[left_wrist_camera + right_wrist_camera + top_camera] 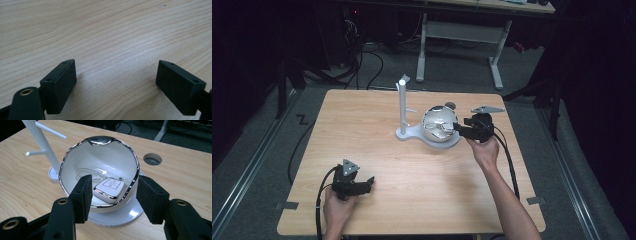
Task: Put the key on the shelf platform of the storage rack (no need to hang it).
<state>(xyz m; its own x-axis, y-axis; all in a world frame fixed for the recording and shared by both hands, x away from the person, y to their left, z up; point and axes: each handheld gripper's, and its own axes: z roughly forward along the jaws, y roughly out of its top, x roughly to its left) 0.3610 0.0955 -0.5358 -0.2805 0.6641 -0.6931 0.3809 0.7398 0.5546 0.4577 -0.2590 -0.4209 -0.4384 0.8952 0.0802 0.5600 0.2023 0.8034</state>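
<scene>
A white bowl with a shiny silver rim (100, 140) sits on a round white base (125, 218) near the table's far middle. Inside it lies a white key fob (110, 187) with a thin wire loop behind it. My right gripper (115, 178) points at the bowl from its right side (458, 129). Its jaws stand apart around the near rim. The left pad overlaps the fob's edge; the right pad stays outside the rim, clear of the fob. My left gripper (369, 182) rests low at the front left, open over bare wood (117, 62).
A white post with short pegs (403, 105) rises from the same base, left of the bowl (439, 125). A round cable hole (152, 159) lies in the tabletop behind the bowl. Beyond the far table edge stand a desk frame and cables on the floor.
</scene>
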